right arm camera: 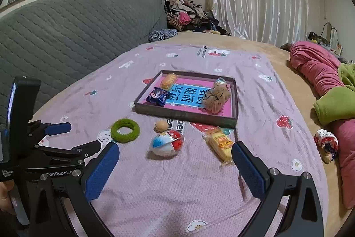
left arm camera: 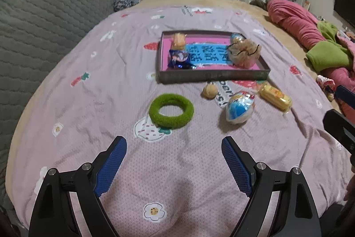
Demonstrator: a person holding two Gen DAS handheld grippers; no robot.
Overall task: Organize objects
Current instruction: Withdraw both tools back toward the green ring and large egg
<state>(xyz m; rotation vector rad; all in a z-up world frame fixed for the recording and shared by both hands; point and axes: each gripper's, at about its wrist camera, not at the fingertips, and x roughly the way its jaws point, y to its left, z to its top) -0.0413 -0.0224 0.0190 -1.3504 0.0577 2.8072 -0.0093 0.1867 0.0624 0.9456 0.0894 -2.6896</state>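
A shallow box tray [left arm camera: 213, 76] [right arm camera: 184, 114] with a pink and blue floor lies on the bedsheet. It holds a blue snack packet [left arm camera: 178, 58] [right arm camera: 158, 96], an orange cake packet [left arm camera: 179, 39] [right arm camera: 169, 80], a tan scrunchie [left arm camera: 244, 52] [right arm camera: 217, 97] and a small wrapped egg [left arm camera: 237, 37] [right arm camera: 220, 82]. In front of it lie a green fuzzy ring [left arm camera: 171, 110] [right arm camera: 125, 130], a walnut [left arm camera: 209, 91] [right arm camera: 162, 126], a blue-red-white egg toy [left arm camera: 239, 108] [right arm camera: 166, 143] and a yellow cake packet [left arm camera: 275, 97] [right arm camera: 221, 144]. My left gripper [left arm camera: 174, 148] [right arm camera: 83, 134] is open and empty just short of the ring. My right gripper [right arm camera: 175, 156] is open and empty, near the egg toy and the yellow packet.
A grey quilted headboard [right arm camera: 66, 32] runs along the left. Rolled pink and green blankets [right arm camera: 328, 90] lie on the right of the bed. A small patterned pouch [right arm camera: 326, 143] sits near them. A clothes pile [right arm camera: 188, 14] is at the far corner by the curtain.
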